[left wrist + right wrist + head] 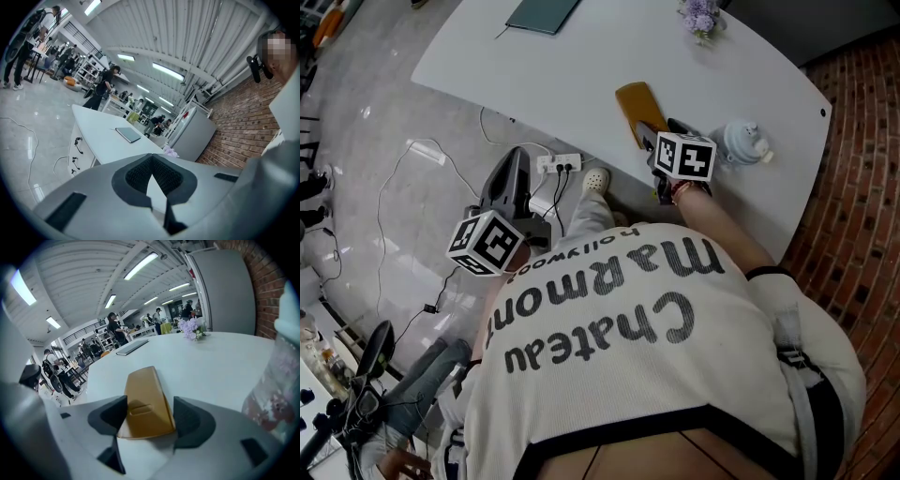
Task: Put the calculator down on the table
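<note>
The right claw [150,405] stands open over the counter [225,362], with the brown calculator [142,390] lying flat between its spread pads. The left claw [152,164] is closed and empty, off the counter's edge.

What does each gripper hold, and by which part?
Nothing is held. The calculator lies on the table between the right gripper's open jaws; the left gripper is shut, empty.
</note>
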{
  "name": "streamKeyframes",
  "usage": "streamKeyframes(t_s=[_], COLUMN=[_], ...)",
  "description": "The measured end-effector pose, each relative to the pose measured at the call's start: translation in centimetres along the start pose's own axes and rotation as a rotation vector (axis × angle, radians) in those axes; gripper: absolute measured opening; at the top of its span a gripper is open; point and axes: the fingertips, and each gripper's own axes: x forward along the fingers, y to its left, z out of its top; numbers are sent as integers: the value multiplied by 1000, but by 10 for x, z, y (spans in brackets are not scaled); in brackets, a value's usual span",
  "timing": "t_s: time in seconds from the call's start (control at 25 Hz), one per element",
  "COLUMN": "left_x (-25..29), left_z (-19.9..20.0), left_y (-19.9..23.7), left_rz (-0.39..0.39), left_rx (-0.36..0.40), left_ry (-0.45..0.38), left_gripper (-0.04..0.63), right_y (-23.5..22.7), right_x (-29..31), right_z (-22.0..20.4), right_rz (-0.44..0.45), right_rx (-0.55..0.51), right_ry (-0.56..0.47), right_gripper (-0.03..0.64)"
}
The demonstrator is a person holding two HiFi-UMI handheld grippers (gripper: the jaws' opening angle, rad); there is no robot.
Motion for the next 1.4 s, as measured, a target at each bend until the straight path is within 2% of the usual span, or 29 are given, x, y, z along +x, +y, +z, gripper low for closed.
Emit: streamKeyframes(t_s=[0.48, 1.04, 1.28, 1.4], left_x=[-1, -4, -8, -15], left_z=[1, 6, 8, 0], left_y=[3, -6, -18, -34], left_rz=[1, -11, -27, -35], left_rx=[-2, 10, 19, 25], left_ry=[-3, -17, -32, -38], left_gripper=[3, 3, 3, 3], right_y=[-1, -5, 3, 3], right_x=[0, -9, -28, -52], right_z=[1, -1, 24, 34], right_rz=[-19, -19, 5, 28], right_rx=[-34, 28, 38, 28], right_ry=[12, -12, -113, -193], right_gripper=[336, 318, 244, 155])
